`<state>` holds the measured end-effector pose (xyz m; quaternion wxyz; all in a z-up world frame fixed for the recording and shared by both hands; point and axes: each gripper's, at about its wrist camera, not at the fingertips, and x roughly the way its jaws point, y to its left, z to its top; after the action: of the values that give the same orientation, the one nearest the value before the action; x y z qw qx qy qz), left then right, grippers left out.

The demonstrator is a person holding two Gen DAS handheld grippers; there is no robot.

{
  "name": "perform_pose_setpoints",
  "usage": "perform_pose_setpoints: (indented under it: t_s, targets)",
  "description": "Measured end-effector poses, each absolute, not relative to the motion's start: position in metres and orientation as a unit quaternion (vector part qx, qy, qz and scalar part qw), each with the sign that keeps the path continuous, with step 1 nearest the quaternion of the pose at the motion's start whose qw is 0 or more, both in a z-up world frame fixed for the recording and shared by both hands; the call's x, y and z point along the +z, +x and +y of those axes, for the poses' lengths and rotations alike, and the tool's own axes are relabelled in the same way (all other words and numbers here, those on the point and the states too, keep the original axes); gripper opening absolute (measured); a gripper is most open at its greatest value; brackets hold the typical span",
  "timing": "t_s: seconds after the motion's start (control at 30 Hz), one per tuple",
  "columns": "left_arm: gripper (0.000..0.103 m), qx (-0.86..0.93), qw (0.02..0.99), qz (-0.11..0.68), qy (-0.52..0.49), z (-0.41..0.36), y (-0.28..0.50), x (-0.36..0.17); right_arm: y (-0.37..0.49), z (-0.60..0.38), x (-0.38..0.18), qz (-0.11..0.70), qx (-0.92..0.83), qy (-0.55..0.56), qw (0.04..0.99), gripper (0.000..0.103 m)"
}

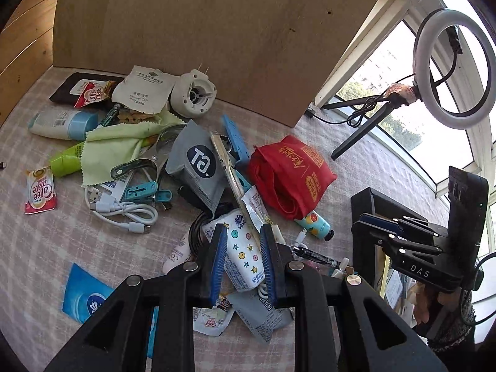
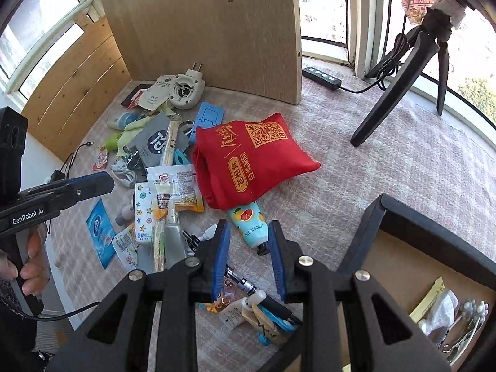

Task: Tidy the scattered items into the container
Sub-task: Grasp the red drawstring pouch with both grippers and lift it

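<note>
Right now the tabletop (image 1: 46,248), under its pale checked cloth, carries a big heap of clutter, with a tall board (image 1: 192,31) standing behind it. At the right edge sits the dark box (image 2: 412,217) that serves as the container, a few bits already lying inside. Biggest of the loose pieces is the red bag (image 2: 251,161), slumped in the middle; just in front of it lies the hand cream tube (image 2: 251,226) with the grapefruit print, cap end toward the camera. Over on the left, the starry tissue pack (image 1: 241,251) lies on top of the pile. So this looks like the pick stage, both hands going in at once. The left claw (image 1: 243,263) has its blue pads either side of the tissue pack, right against its edges, though whether they actually pinch it I cannot tell from here. The right claw (image 2: 249,257) hangs part open above the tube's cap end, nothing between the pads yet. Next, I'd judge, the left needs a firm squeeze and a clean lift clear of the chopstick sleeve (image 1: 235,179) leaning on the pack, then a swing to the box; the right needs to drop and close on the tube.
</note>
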<state>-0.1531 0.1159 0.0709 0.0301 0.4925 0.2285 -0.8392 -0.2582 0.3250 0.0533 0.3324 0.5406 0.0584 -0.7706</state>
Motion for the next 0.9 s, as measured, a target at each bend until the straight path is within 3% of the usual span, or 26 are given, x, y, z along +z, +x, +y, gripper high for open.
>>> perform_pose_setpoints:
  t_s: [0.03, 0.07, 0.1, 0.23, 0.37, 0.5, 0.6, 0.8, 0.9]
  targets:
    - [0.020, -0.839, 0.028, 0.231, 0.492, 0.115, -0.157, 0.072, -0.265, 0.325, 0.050, 0.044, -0.773, 0.548, 0.316, 0.050]
    - [0.020, -0.838, 0.021, 0.233, 0.493, 0.115, -0.162, 0.072, -0.272, 0.326, 0.046, 0.026, -0.774, 0.556, 0.302, 0.059]
    - [0.020, -0.838, 0.013, 0.231, 0.494, 0.117, -0.169, 0.073, -0.279, 0.327, 0.042, 0.005, -0.773, 0.562, 0.295, 0.060]
    - [0.020, -0.844, -0.016, 0.184, 0.504, 0.135, -0.204, 0.076, -0.299, 0.337, 0.026, -0.092, -0.754, 0.587, 0.278, 0.060]
    - [0.035, -0.835, -0.063, 0.137, 0.530, 0.155, -0.244, 0.067, -0.311, 0.345, 0.016, -0.158, -0.745, 0.593, 0.261, 0.060]
    - [0.041, -0.828, -0.094, 0.079, 0.547, 0.168, -0.275, 0.055, -0.314, 0.344, 0.018, -0.185, -0.744, 0.586, 0.263, 0.060]
    - [0.057, -0.814, -0.122, 0.060, 0.564, 0.176, -0.291, 0.041, -0.317, 0.338, 0.014, -0.184, -0.741, 0.588, 0.267, 0.060]
    - [0.060, -0.796, -0.152, 0.077, 0.581, 0.177, -0.301, 0.018, -0.321, 0.337, -0.009, -0.224, -0.717, 0.603, 0.269, 0.043]
    - [0.052, -0.798, -0.155, 0.093, 0.575, 0.175, -0.298, 0.018, -0.320, 0.339, -0.015, -0.248, -0.711, 0.598, 0.274, 0.038]
